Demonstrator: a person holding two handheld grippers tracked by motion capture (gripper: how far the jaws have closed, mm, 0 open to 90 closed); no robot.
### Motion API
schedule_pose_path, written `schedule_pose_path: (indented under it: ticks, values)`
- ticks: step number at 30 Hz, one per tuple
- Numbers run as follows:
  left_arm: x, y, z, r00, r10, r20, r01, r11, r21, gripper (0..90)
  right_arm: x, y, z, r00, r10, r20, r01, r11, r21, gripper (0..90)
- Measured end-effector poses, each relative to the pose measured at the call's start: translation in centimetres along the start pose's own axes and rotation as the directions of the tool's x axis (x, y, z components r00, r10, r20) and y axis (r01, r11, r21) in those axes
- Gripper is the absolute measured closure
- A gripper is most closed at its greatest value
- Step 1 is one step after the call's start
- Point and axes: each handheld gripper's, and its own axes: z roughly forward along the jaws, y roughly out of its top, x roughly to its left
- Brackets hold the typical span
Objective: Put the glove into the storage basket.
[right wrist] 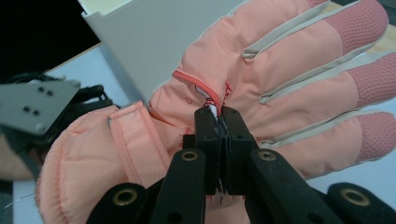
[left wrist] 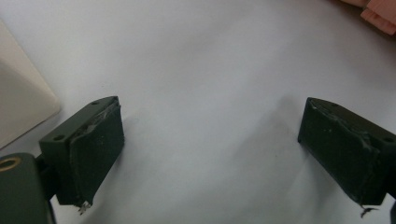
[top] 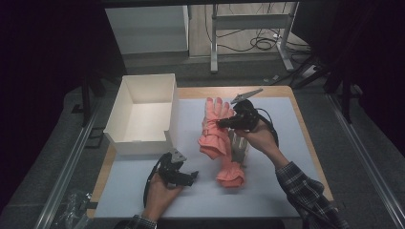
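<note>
A lab: dark curtains (top: 43,71), metal frame legs (top: 214,43), loose floor cables (top: 260,42).

Right gripper (top: 222,122), jaws closed tight on the pink glove (top: 213,125), raised above the table; left gripper (top: 193,175), jaws wide apart, resting near the glove's cuff.

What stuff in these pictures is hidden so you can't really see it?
- Second pink glove: high view, lies bunched, so its fingers are hidden.
- Grey patterned thing: high view, partly under the right hand and too small to tell what it is.
- White box: right gripper view, cut off by the top edge, with the held pink glove in front.
- Box floor: high view, its near part is behind the front wall.
</note>
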Motion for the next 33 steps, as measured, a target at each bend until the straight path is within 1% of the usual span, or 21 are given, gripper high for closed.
schedule_pose_path:
  ticks: [7, 11, 14, 17, 20, 21, 25, 26, 28, 30, 33]
  values:
    - [0.0, 0.0, 0.0, 1.0000, 0.000, 0.001, 0.000, 1.0000, -0.002, 7.0, 0.2, -2.6, -2.8, 1.0000, 0.003, -0.001, -0.003, 1.000, 0.003, 86.8]
    - [0.0, 0.0, 0.0, 1.0000, -0.001, 0.001, 0.001, 1.0000, -0.002, 7.0, 0.2, -4.3, -4.0, 0.9999, 0.015, -0.005, -0.015, 1.000, 0.005, 86.8]
    - [0.0, 0.0, 0.0, 1.0000, -0.002, 0.000, 0.002, 1.0000, -0.004, 7.0, 0.4, -5.5, -4.7, 0.9999, 0.016, -0.002, -0.016, 1.000, 0.015, 86.7]
    - [0.0, 0.0, 0.0, 1.0000, -0.002, 0.000, 0.002, 1.0000, -0.004, 7.0, 0.6, -6.3, -5.0, 0.9998, 0.018, -0.008, -0.018, 1.000, 0.024, 86.7]
    - [0.0, 0.0, 0.0, 1.0000, -0.002, 0.000, 0.002, 1.0000, -0.004, 7.0, 0.7, -7.2, -4.9, 0.9994, 0.027, -0.021, -0.026, 0.999, 0.035, 86.7]
    - [0.0, 0.0, 0.0, 1.0000, -0.002, 0.000, 0.002, 1.0000, -0.004, 7.0, 0.7, -7.6, -4.5, 0.9991, 0.032, -0.027, -0.031, 0.999, 0.044, 86.7]
    - [0.0, 0.0, 0.0, 1.0000, -0.002, 0.000, 0.002, 1.0000, -0.004, 7.0, 0.9, -8.3, -3.5, 0.9991, 0.036, -0.023, -0.034, 0.997, 0.065, 86.4]
    - [0.0, 0.0, 0.0, 1.0000, -0.002, 0.000, 0.002, 1.0000, -0.004, 7.0, 0.9, -8.5, -3.1, 0.9994, 0.034, -0.006, -0.033, 0.997, 0.071, 86.2]
    - [0.0, 0.0, 0.0, 1.0000, -0.002, 0.000, 0.002, 1.0000, -0.004, 7.0, 1.2, -8.7, -2.5, 0.9993, 0.013, 0.035, -0.016, 0.996, 0.086, 85.8]
    - [0.0, 0.0, 0.0, 1.0000, -0.003, 0.000, 0.003, 1.0000, -0.004, 7.0, 1.3, -8.9, -2.0, 0.9995, 0.008, 0.032, -0.011, 0.996, 0.092, 85.5]
    - [0.0, 0.0, 0.0, 1.0000, -0.002, -0.001, 0.002, 1.0000, -0.004, 7.0, 1.4, -9.1, -1.6, 0.9989, 0.004, 0.047, -0.009, 0.994, 0.106, 84.4]
